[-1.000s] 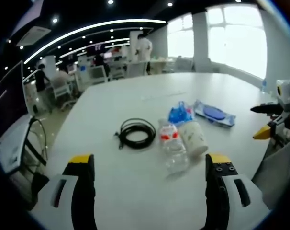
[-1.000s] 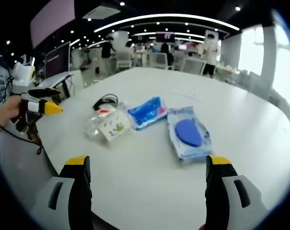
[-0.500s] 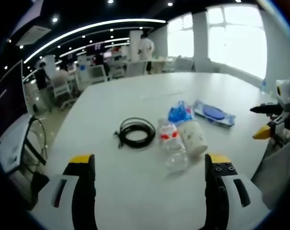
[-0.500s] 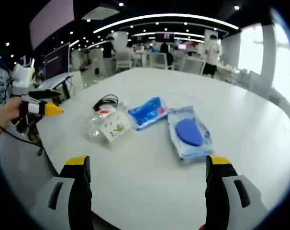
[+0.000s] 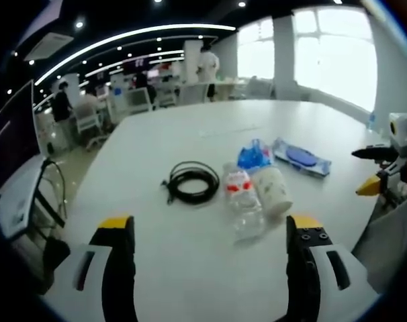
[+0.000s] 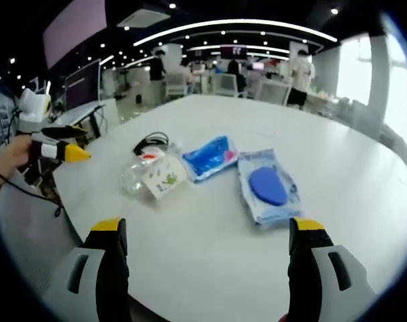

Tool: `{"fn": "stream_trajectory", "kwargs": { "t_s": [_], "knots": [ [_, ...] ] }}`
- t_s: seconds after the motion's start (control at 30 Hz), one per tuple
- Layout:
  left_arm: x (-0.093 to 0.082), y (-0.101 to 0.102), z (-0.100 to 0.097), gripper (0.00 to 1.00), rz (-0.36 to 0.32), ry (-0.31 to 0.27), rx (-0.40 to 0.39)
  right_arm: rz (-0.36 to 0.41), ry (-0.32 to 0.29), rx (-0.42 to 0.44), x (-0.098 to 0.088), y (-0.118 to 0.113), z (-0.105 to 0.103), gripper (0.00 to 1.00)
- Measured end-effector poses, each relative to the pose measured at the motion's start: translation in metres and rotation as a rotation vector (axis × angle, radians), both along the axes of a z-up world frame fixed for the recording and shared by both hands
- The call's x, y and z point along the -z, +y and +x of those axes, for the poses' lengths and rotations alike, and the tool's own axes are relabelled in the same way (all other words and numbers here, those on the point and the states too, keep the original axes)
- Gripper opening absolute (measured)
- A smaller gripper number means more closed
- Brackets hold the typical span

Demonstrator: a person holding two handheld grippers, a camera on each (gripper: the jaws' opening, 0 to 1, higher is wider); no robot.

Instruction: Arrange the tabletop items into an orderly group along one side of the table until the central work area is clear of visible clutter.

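Both tongs (image 5: 202, 231) (image 6: 203, 231) wide, empty. Bottle (image 5: 242, 201) light, crushable, slippery: grip mid-body. Cable (image 5: 192, 182) floppy.

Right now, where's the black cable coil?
In the left gripper view the black cable coil lies flat on the white table, left of the plastic bottle; the right gripper view shows it behind the bottle.

Left gripper (image 5: 203, 238) and right gripper (image 6: 205, 243): black jaws capped with yellow tips, mounted on white-grey bodies with dark slots. Screw holes are seen on the left gripper's right-hand jaw. A thin black cable (image 6: 25, 191) is seen below the hand (image 6: 9, 157).
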State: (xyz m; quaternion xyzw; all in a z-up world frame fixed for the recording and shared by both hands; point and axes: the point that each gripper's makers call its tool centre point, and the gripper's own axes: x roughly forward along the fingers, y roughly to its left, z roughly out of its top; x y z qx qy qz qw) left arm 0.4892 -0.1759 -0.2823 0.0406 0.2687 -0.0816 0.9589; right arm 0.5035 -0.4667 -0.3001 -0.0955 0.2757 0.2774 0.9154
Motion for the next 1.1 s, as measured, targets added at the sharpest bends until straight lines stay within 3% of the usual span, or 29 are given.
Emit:
{"fn": "stream_trajectory", "kwargs": {
  "t_s": [0.53, 0.7, 1.1],
  "knots": [
    [-0.004, -0.003, 0.003, 0.88, 0.013, 0.018, 0.013, 0.009, 0.006, -0.001, 0.001, 0.001, 0.0, 1.0],
    [-0.012, 0.0, 0.012, 0.87, 0.02, -0.001, 0.004, 0.011, 0.006, 0.001, 0.001, 0.0, 0.001, 1.0],
    [-0.013, -0.01, 0.029, 0.86, 0.001, 0.013, 0.023, 0.011, 0.012, 0.003, 0.002, 0.0, 0.001, 1.0]
  ]
}}
